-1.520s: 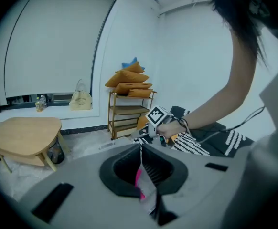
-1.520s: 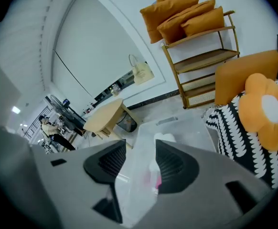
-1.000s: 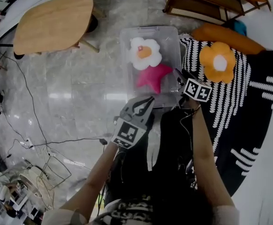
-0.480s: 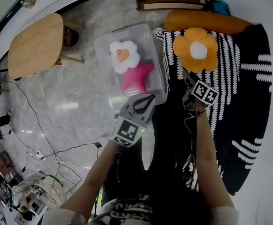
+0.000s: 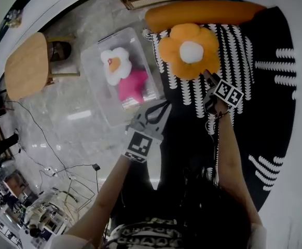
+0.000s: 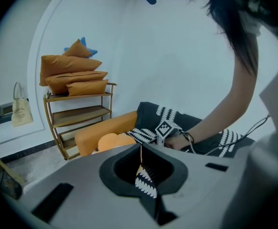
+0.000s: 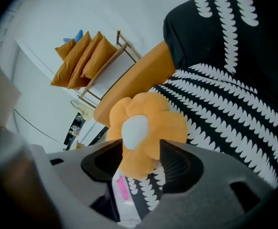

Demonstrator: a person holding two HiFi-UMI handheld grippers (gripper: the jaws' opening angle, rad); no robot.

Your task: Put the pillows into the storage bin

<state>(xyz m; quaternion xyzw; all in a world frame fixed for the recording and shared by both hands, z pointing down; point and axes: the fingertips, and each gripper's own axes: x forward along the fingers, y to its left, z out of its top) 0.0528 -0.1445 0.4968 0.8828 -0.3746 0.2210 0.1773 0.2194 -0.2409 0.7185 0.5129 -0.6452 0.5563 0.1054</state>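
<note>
Black-white rug point(image 5: 244, 51) | right gripper point(image 5: 208, 77) pinches orange flower pillow point(image 5: 188, 51), tag point(image 7: 122, 190) unreadable | left gripper point(image 5: 164, 108) jaws pressed together

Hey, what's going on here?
A person is packing pillows into a clear bin with two handheld grippers. A white flower pillow and a pink star pillow lie in it. The right gripper has its jaws around a petal of the orange flower pillow, which lies on the patterned sofa; I can't tell whether they pinch it. The left gripper is shut and empty.
</note>
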